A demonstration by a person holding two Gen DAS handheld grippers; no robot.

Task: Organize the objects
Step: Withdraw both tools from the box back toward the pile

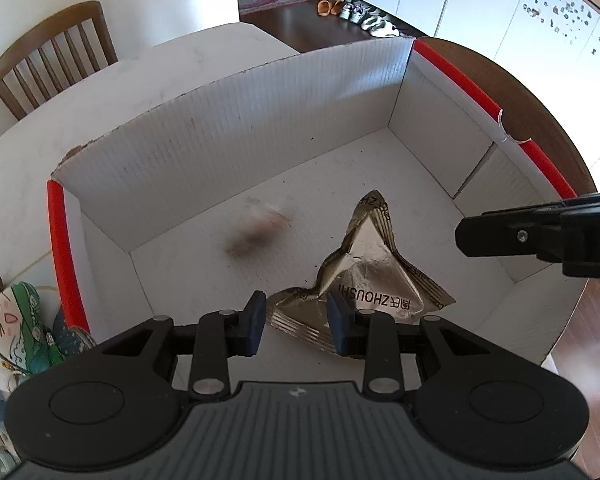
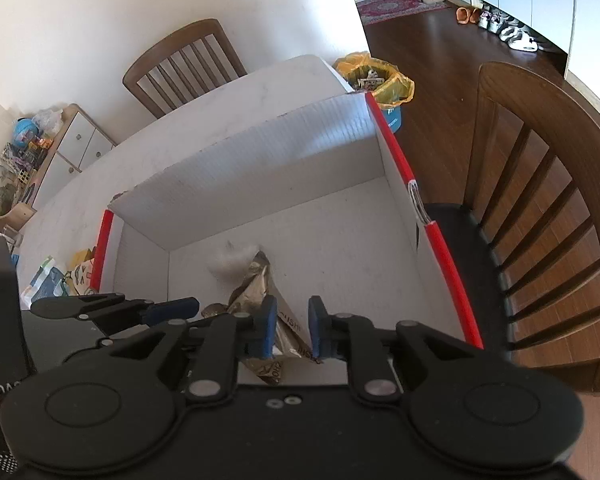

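Left gripper [image 1: 296, 322] over the near side of the white box [image 1: 236, 128], fingers [image 1: 256, 314] spread apart with nothing pinched. The silver-gold foil packet [image 1: 374, 276] lies on the box floor near the near wall; its near corner runs under the right-hand finger and into the gap, pads not pressing on it. A blurred brownish thing [image 1: 256, 228] sits further in, toward the middle of the box floor, apart from the packet; too smeared to identify.

Right gripper [image 2: 292, 330] also over the near part of the box, coming in from the right edge in the left wrist view. Its blue fingers [image 2: 269, 330] show a narrow gap in its own view, packet [image 2: 260, 280] visible below and behind them, not gripped; I read it as closed on nothing.

Box has red strips [image 1: 62, 252] on its side rims and stands on a pale bench [image 1: 188, 64], at the bench's right edge. Printed bags [image 1: 16, 320] lie on the bench beside the box's left wall. Wooden chair [image 1: 48, 56] at the far bench edge, another chair [image 2: 540, 208] right of the box. Dark wood floor, shoes [image 1: 360, 14] along white cabinets, yellow-lined bin [image 2: 380, 76] past the far bench corner.
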